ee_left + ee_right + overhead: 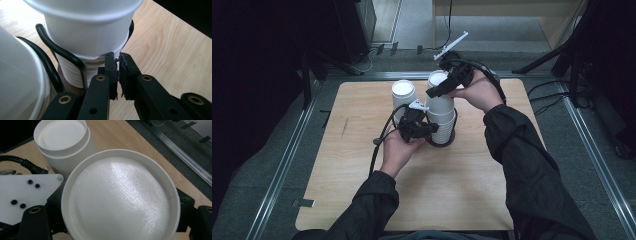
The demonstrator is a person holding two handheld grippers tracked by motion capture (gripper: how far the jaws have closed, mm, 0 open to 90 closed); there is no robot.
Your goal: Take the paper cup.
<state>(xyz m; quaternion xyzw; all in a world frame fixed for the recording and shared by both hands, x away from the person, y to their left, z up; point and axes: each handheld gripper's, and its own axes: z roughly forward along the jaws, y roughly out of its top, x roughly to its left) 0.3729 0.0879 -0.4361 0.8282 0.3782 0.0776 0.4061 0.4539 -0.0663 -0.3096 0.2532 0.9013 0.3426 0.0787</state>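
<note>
A stack of upturned white paper cups (pixel 443 125) stands in a black wire holder (pixel 62 53) on the wooden table (pixel 362 190). My right gripper (pixel 447 87) is shut on the top cup (pixel 120 200), with one jaw on each side of its wall, just above the stack. At the stack's base, my left gripper (pixel 117 67) has its jaws shut. Its tips rest against the nested rims (pixel 72 72), beside the wire. A second cup stack (pixel 403 95) stands just to the left.
The table's back edge (pixel 422 80) runs close behind both stacks, with a metal floor rail (pixel 377 75) beyond it. The left gripper's cable (pixel 379 140) loops over the table. Bare wood lies in front of and beside the hands.
</note>
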